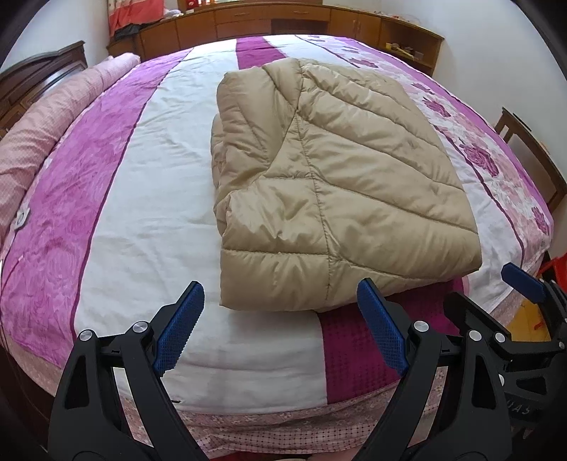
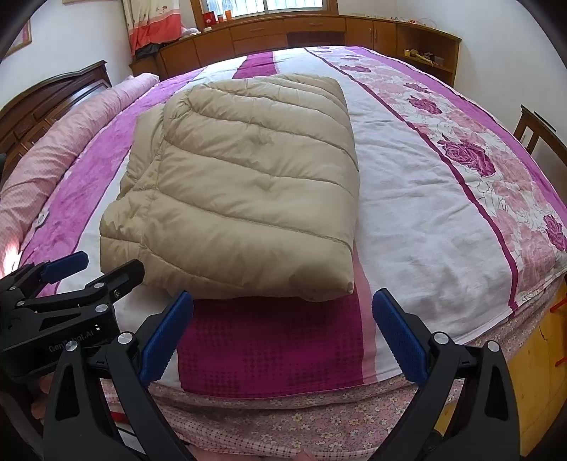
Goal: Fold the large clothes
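Tan puffer jacket point(image 1: 340, 184) lies folded into a thick bundle mid-bed point(image 1: 149, 170), near the front edge. Left hand-held gripper point(image 1: 280, 326) & right hand-held gripper point(image 2: 281, 333) both wide open, empty, just short of it. Risk: slick puffy layers may spring open or slide if pinched shallow.

bed cover point(image 1: 149, 184): I see purple, white and floral stripes, spread flat
bolster point(image 1: 53, 120): pink, rolled, along the left edge by the headboard point(image 1: 42, 74)
cabinets point(image 2: 269, 35): I see brown wood along the far wall, under a window point(image 2: 265, 5)
curtain point(image 2: 149, 25): orange-pink, left of window
chair point(image 2: 535, 131): wooden, right of bed
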A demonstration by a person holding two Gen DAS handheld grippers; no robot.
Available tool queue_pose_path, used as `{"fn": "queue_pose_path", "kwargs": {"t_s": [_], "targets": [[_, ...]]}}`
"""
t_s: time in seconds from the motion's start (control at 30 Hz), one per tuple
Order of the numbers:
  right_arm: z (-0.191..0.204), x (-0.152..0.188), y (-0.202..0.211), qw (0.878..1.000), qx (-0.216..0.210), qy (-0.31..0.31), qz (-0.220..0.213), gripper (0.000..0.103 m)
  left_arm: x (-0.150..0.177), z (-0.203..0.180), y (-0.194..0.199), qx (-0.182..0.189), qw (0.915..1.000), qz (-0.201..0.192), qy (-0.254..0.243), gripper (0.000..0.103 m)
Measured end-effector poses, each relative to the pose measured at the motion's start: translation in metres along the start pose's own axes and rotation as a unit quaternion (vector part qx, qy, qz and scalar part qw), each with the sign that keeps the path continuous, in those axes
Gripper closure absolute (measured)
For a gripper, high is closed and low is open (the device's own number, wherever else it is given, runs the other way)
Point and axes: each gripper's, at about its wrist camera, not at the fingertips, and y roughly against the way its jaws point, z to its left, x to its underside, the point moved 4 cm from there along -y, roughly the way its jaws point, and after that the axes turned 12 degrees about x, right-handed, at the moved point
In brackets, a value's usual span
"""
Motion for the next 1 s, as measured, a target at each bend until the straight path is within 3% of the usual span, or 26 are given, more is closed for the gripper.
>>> {"fn": "queue_pose_path", "kwargs": {"t_s": [1.0], "targets": [[-0.0082,0.0026,-0.0008,1.0,0.011,-0.007,0.013,0.006,-0.0002,0.0017,0.0015,-0.015,0.9999,-0.004,0.001,0.016]]}}
